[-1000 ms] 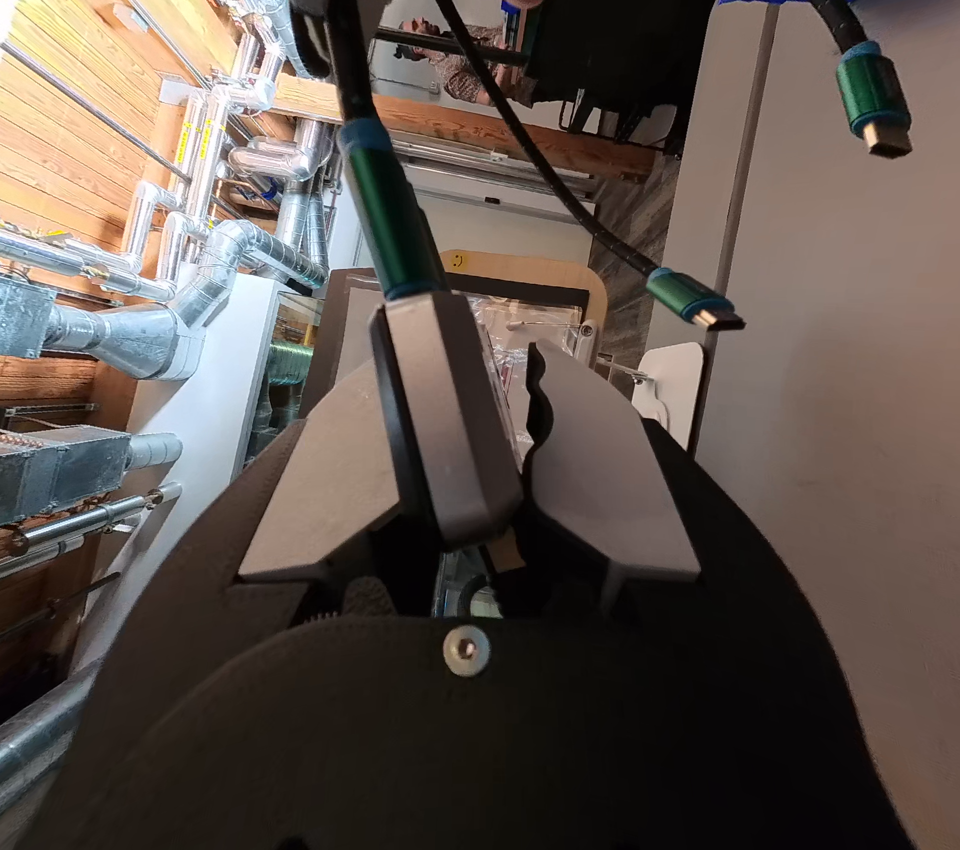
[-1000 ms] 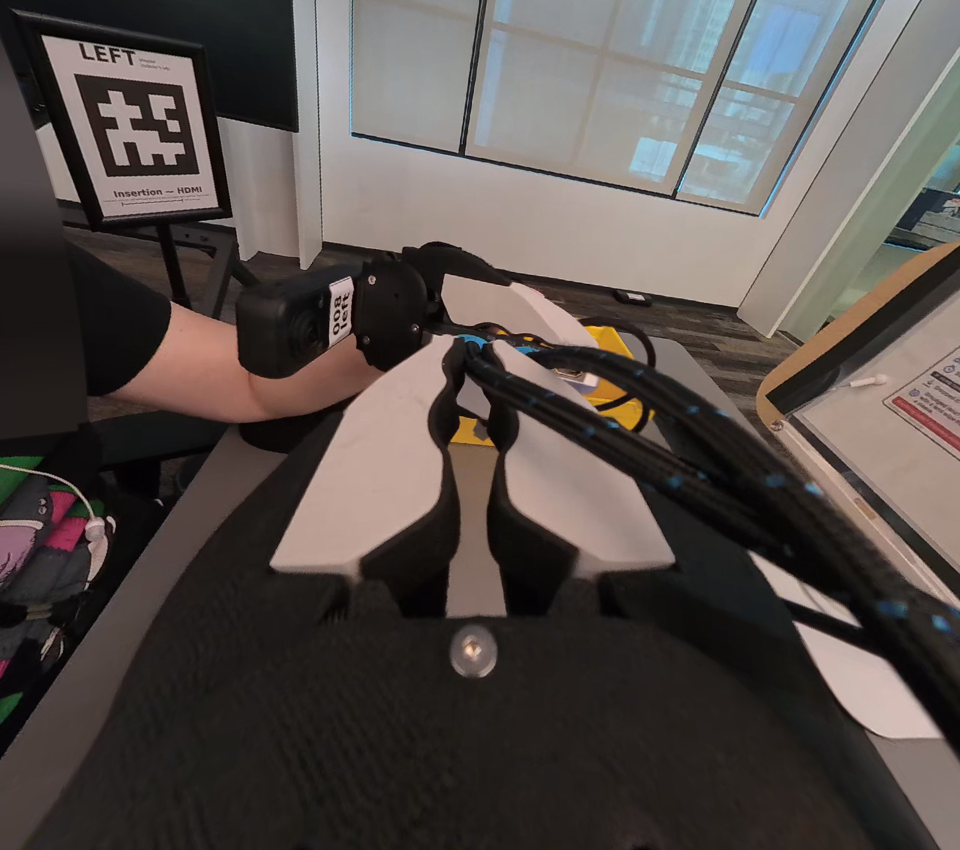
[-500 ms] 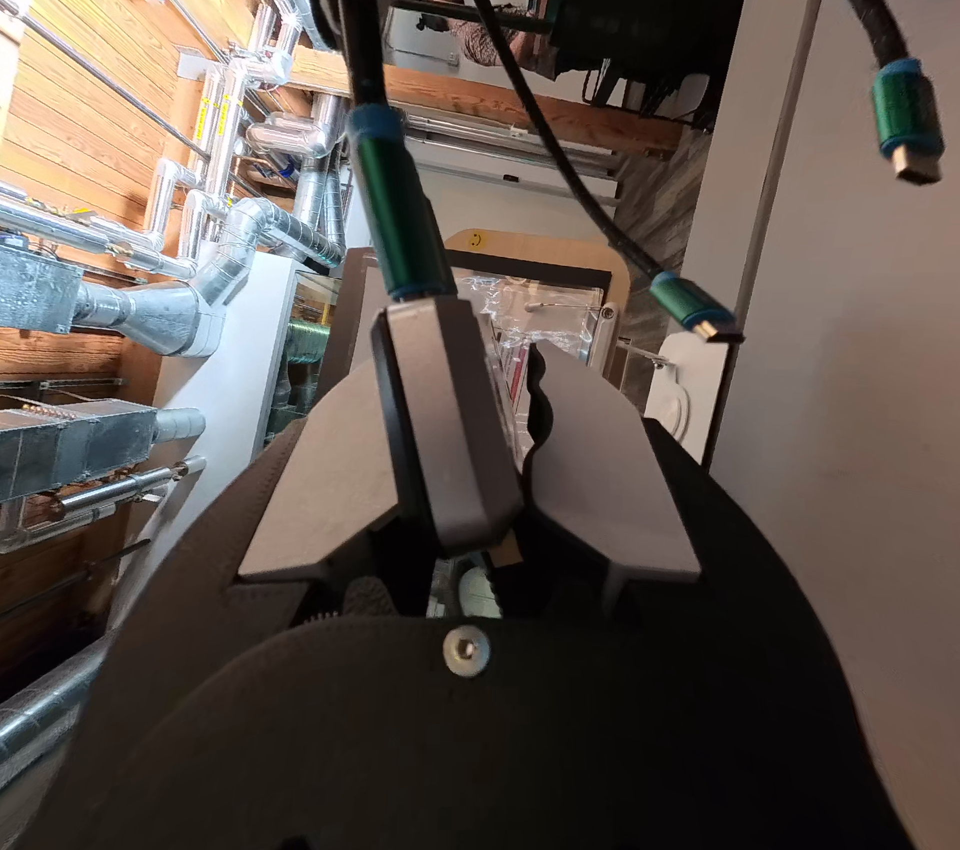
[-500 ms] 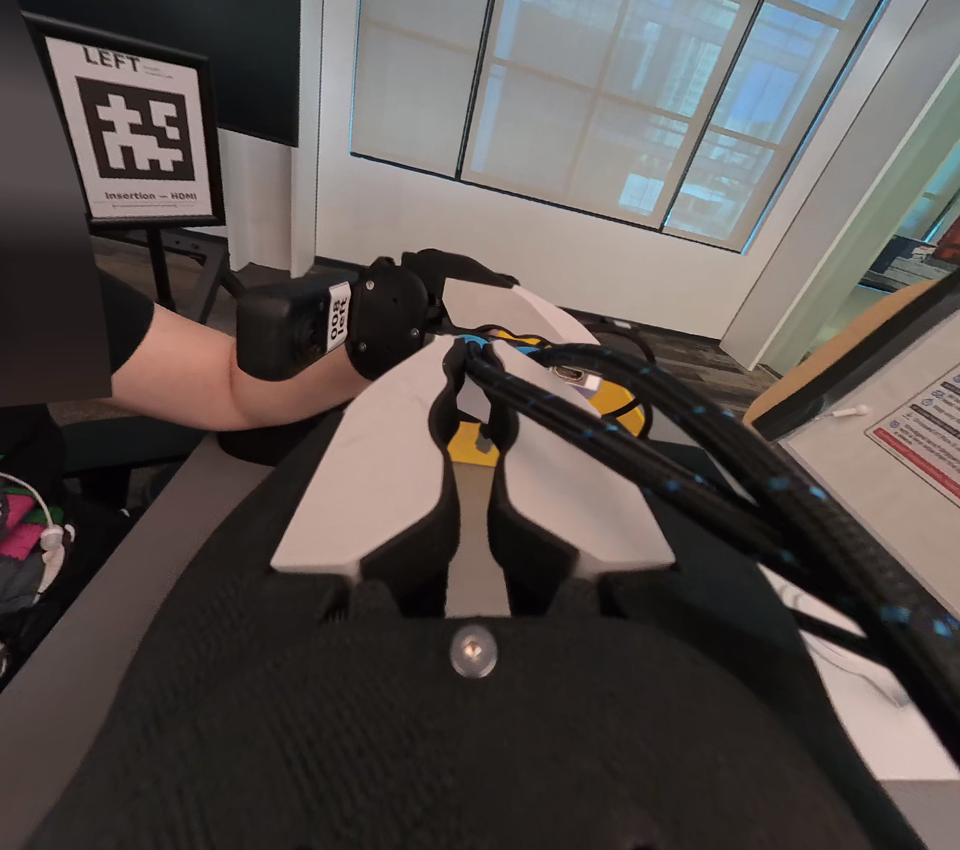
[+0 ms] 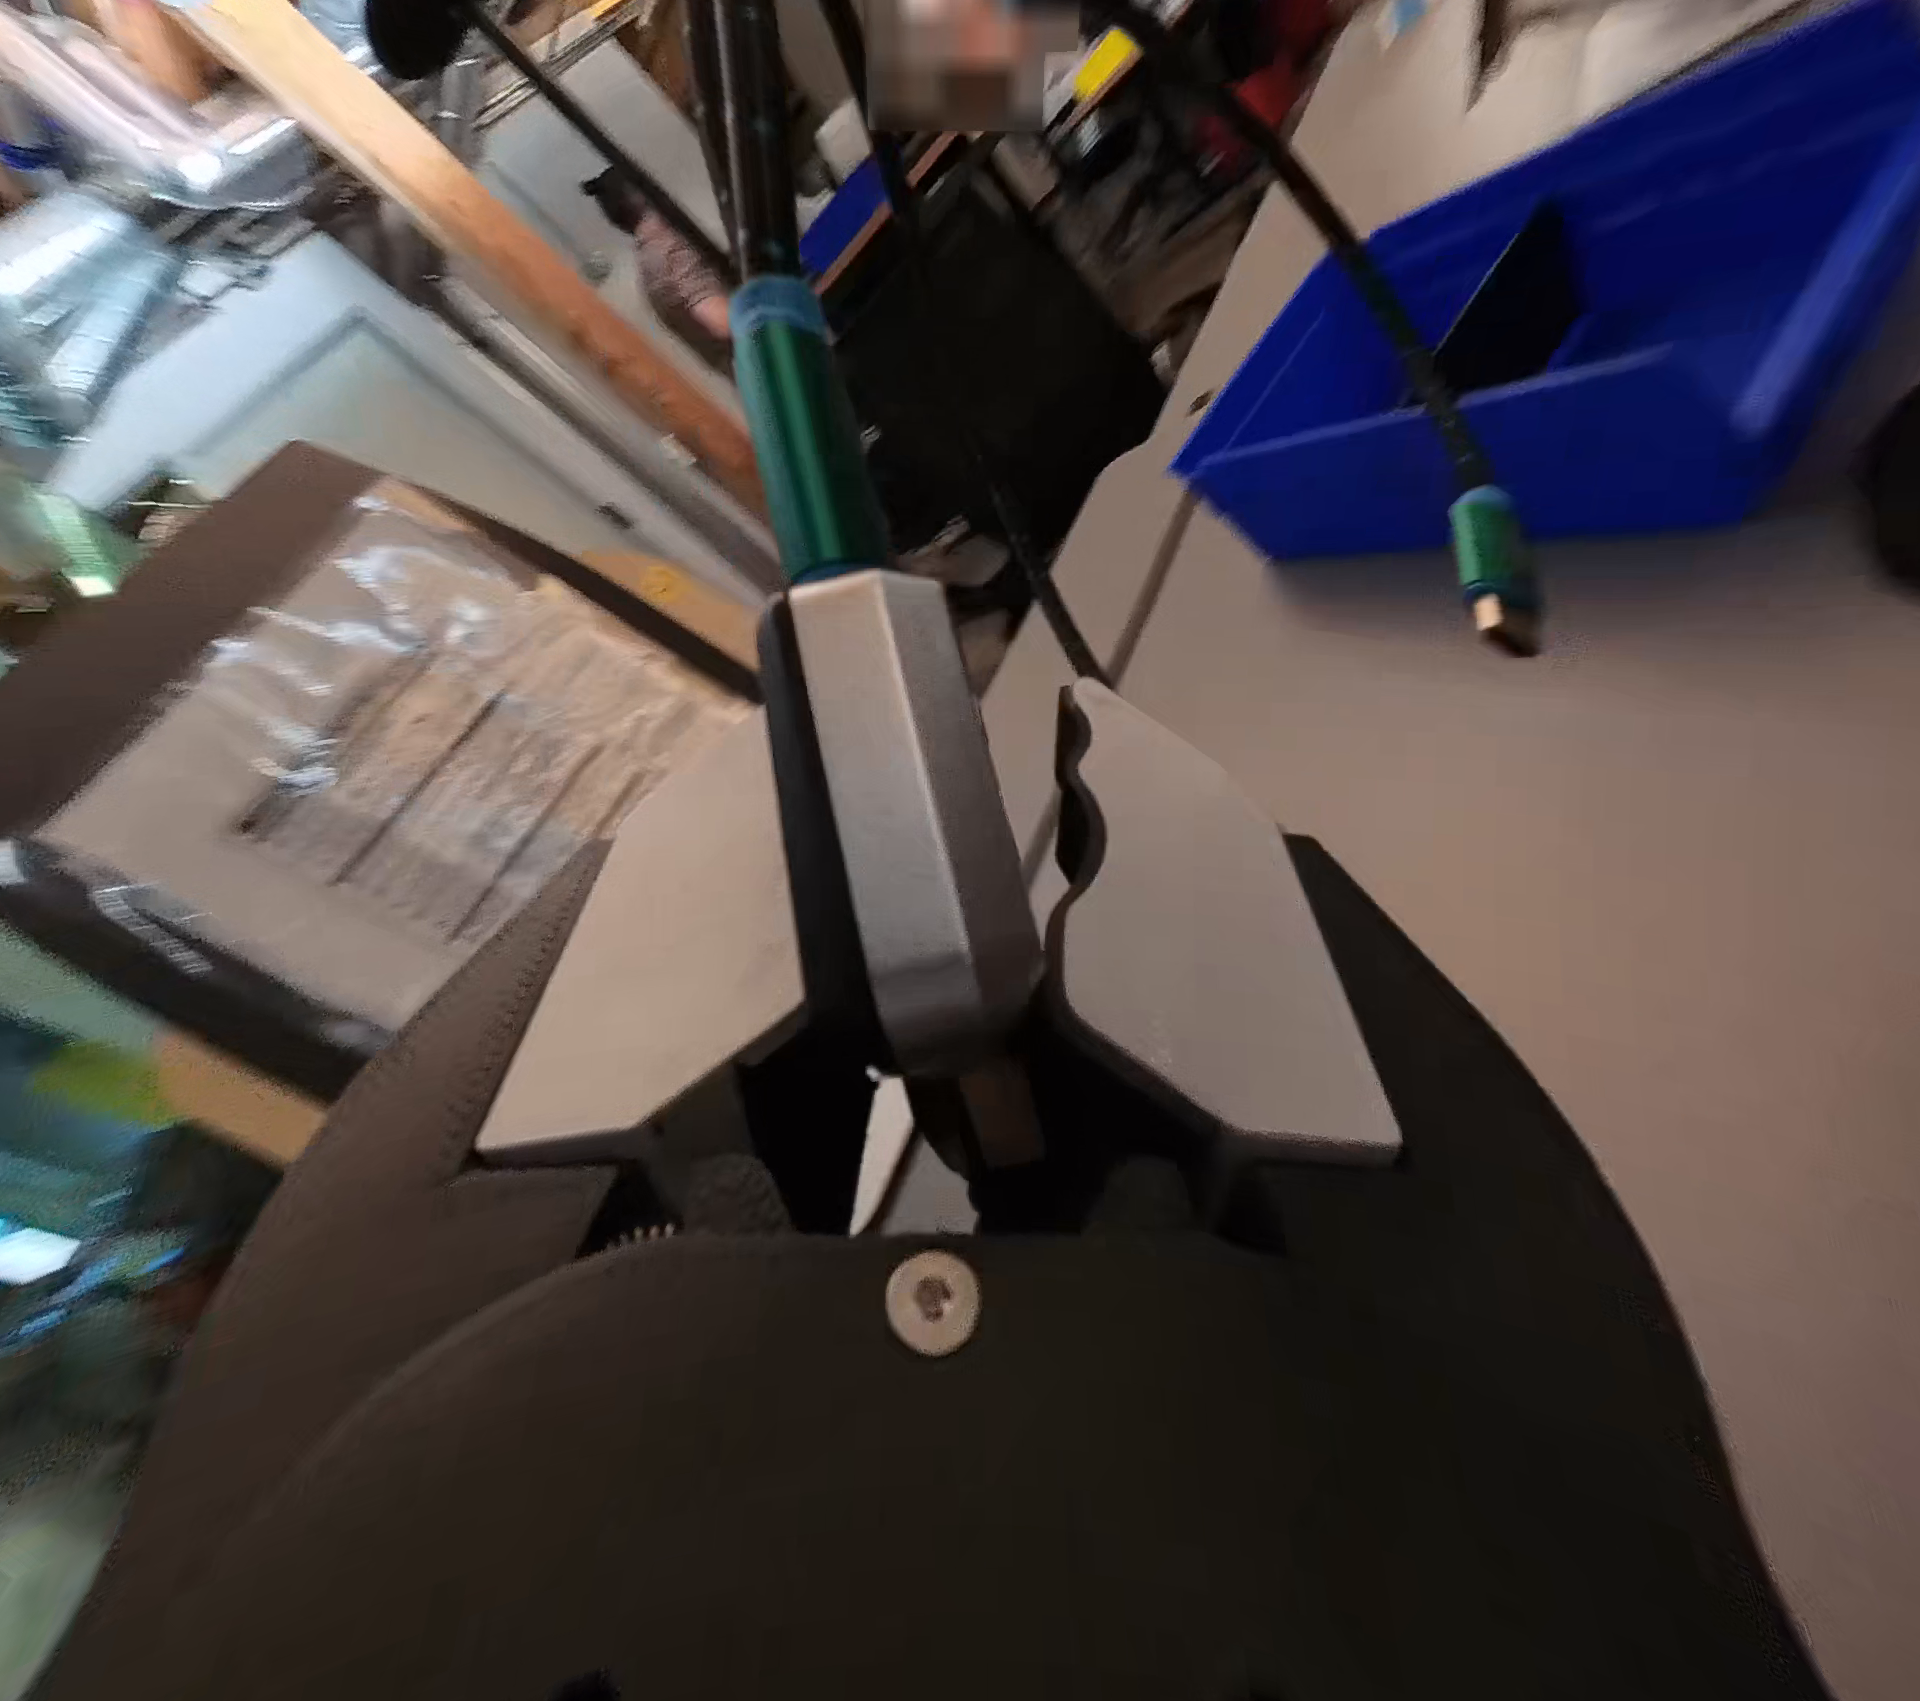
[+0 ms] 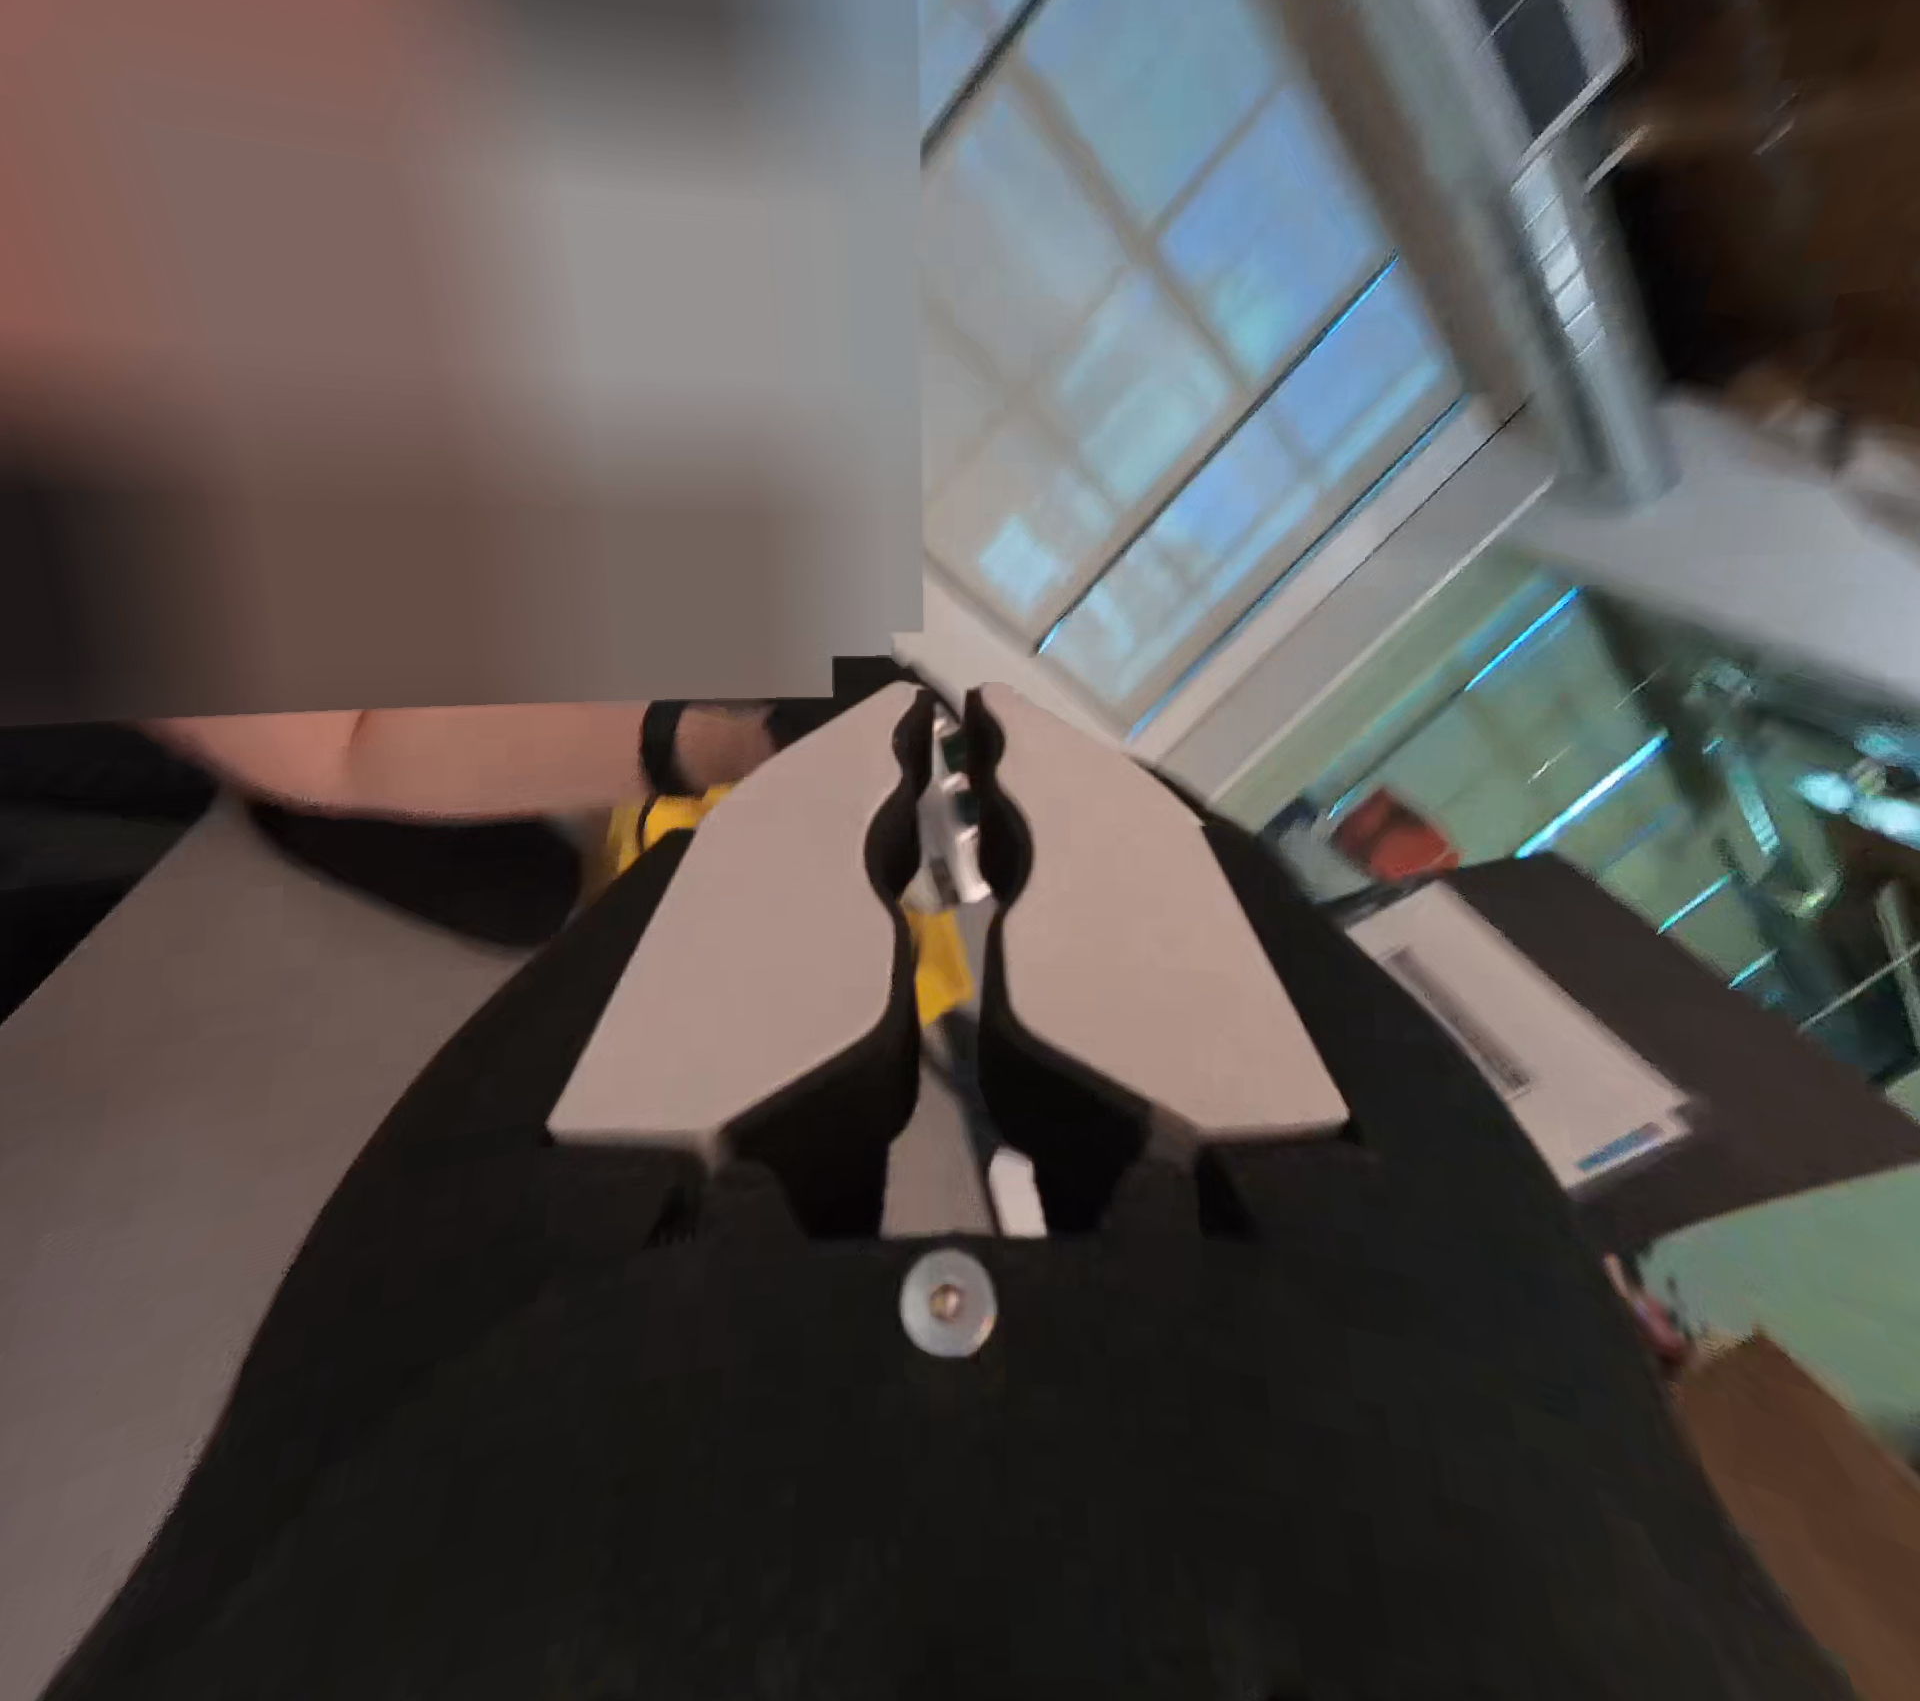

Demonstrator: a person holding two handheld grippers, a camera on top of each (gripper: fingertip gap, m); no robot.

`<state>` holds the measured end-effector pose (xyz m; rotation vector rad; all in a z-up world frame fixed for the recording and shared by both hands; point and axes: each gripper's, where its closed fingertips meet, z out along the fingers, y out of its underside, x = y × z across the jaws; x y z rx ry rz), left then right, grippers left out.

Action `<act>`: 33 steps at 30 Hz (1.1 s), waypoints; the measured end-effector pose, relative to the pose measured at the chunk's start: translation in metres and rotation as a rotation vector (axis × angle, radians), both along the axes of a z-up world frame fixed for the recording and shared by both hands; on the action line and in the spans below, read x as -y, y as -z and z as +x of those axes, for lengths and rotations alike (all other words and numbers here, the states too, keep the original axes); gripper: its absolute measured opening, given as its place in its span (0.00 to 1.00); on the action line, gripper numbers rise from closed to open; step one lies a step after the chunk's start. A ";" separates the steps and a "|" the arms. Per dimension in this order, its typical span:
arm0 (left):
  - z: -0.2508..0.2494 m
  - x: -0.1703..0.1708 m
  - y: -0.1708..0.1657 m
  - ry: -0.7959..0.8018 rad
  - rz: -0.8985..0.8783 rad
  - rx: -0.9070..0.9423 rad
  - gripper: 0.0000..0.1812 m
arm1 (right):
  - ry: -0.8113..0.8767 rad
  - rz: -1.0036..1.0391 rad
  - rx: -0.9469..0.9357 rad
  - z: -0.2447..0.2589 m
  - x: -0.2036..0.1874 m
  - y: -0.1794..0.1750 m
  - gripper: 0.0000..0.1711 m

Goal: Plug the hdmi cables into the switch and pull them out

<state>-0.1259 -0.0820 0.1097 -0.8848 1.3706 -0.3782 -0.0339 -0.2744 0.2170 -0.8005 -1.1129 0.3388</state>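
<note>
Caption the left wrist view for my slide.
Left gripper holds the switch, one cable plugged in, another dangling.

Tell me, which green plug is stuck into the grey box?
The green plug right above the grey box that the left gripper holds. The other green plug dangles free near the blue bin, its metal tip bare.

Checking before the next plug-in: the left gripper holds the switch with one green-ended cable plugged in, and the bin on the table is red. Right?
Not quite. The left wrist view shows the bin is blue. The rest holds: the left gripper grips the switch with one green-ended cable plugged in.
</note>
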 end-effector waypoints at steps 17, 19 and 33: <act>0.020 0.081 0.012 0.451 -0.364 -0.129 0.21 | -0.172 -0.461 -0.179 0.028 -0.144 0.076 0.16; 0.026 0.086 0.019 0.469 -0.387 -0.160 0.20 | -0.219 -0.505 -0.042 -0.011 -0.139 0.096 0.29; 0.044 0.083 0.056 0.458 -0.738 -0.320 0.21 | -0.359 -0.702 -0.050 -0.082 -0.128 0.100 0.28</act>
